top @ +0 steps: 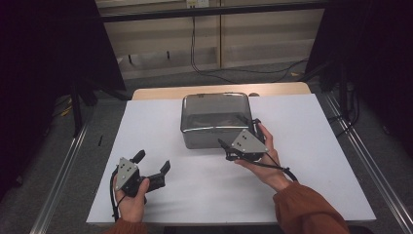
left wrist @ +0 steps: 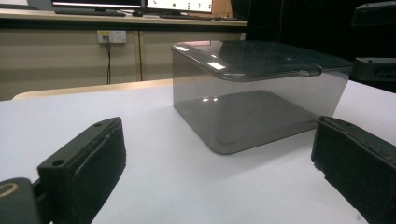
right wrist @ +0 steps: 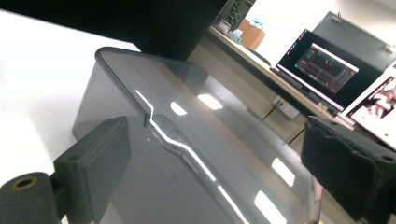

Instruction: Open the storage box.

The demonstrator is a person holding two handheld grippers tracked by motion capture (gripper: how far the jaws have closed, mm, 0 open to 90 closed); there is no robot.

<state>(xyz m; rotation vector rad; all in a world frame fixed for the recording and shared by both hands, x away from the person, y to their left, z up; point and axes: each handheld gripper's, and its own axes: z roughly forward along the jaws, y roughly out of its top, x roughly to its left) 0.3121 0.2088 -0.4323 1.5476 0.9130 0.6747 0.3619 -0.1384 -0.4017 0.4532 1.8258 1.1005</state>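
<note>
Between the spread right gripper (top: 242,135) jaws, the smoky translucent rigid plastic lidded box (top: 215,118) looks light and slick; grip its lid rim. The left gripper (top: 152,167) is spread too.

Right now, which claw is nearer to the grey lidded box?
Right. The right claw is at the box edge; the left claw rests apart, nearer the person.

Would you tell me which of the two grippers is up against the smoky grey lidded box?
The right gripper, at the lidded box's front right corner; the left gripper sits apart on the white table.
</note>
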